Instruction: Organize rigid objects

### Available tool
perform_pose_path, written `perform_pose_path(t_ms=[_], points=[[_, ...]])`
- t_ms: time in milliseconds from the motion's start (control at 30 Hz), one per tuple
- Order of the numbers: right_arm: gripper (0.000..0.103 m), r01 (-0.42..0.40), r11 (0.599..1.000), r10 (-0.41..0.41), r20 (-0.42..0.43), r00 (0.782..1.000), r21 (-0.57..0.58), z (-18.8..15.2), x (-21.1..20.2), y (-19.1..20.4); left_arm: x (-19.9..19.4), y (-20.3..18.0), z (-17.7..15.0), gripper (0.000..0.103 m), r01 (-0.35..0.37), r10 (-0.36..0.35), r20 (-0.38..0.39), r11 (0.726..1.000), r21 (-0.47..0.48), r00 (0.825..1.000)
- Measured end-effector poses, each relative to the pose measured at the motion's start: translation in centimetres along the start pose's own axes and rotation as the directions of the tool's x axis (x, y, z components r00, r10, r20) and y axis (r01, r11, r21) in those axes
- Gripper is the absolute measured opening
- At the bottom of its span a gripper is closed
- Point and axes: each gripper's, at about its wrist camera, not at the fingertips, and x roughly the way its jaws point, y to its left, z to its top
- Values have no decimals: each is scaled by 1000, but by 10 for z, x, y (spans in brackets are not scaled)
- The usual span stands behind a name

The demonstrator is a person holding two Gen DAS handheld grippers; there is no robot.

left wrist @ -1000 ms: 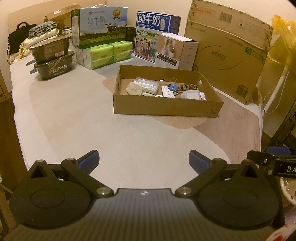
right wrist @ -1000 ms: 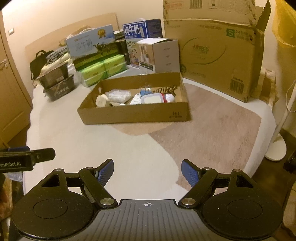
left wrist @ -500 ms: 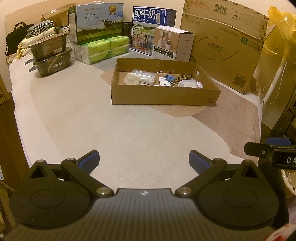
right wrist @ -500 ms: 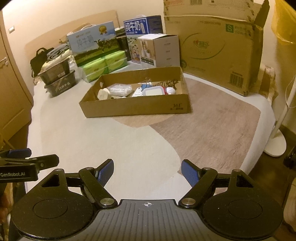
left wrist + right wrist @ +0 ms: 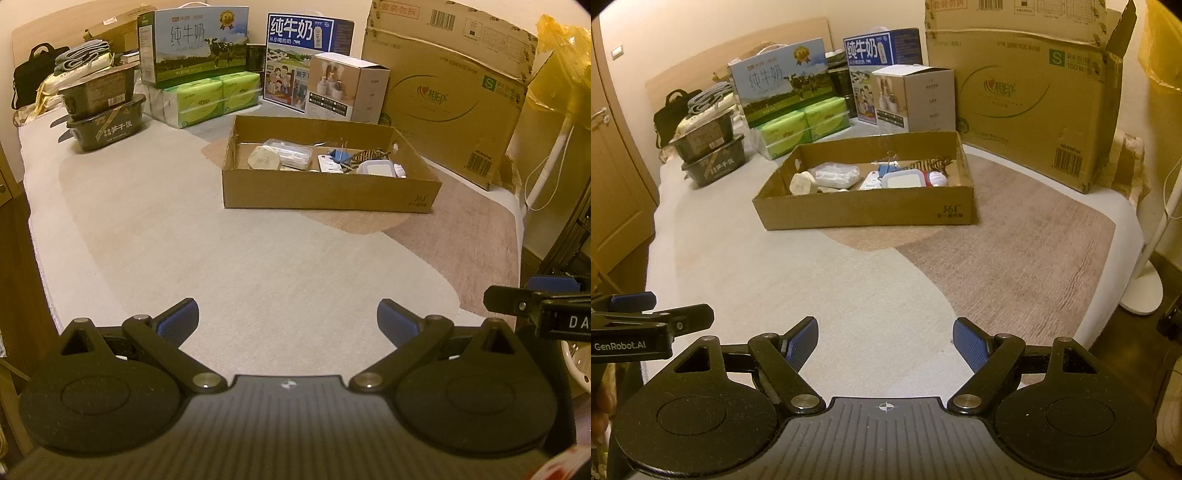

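Observation:
A shallow cardboard tray (image 5: pixel 325 194) (image 5: pixel 864 212) sits mid-bed. Inside lie a clear plastic packet (image 5: pixel 290 151) (image 5: pixel 836 173), a pale round piece (image 5: pixel 263 158) (image 5: pixel 802 183), a white lidded case (image 5: pixel 373 168) (image 5: pixel 904 180), a blue binder clip (image 5: pixel 340 154) and other small items. My left gripper (image 5: pixel 288 321) hangs open over the bedcover, well short of the tray, with nothing between its blue pads. My right gripper (image 5: pixel 885 339) is likewise open and empty, near the front edge. Each gripper's side shows at the other view's border.
Milk cartons (image 5: pixel 192 48), green tissue packs (image 5: pixel 207 98), stacked black food tubs (image 5: pixel 105 118), a white box (image 5: pixel 347 92) and a large cardboard box (image 5: pixel 450 92) line the back of the bed. A white lamp stand (image 5: pixel 1145 280) is on the floor at right.
Both views pulled back slightly from the tray, which now looks smaller and farther. Both grippers stayed open and empty.

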Motion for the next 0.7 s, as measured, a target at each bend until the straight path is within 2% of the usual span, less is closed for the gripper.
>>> perform_pose_path(t_ms=[700], points=[[80, -4, 1000, 4, -1, 1000, 10, -3, 2, 0, 3, -1, -1, 102, 22, -22, 2, 1000, -1, 1000]])
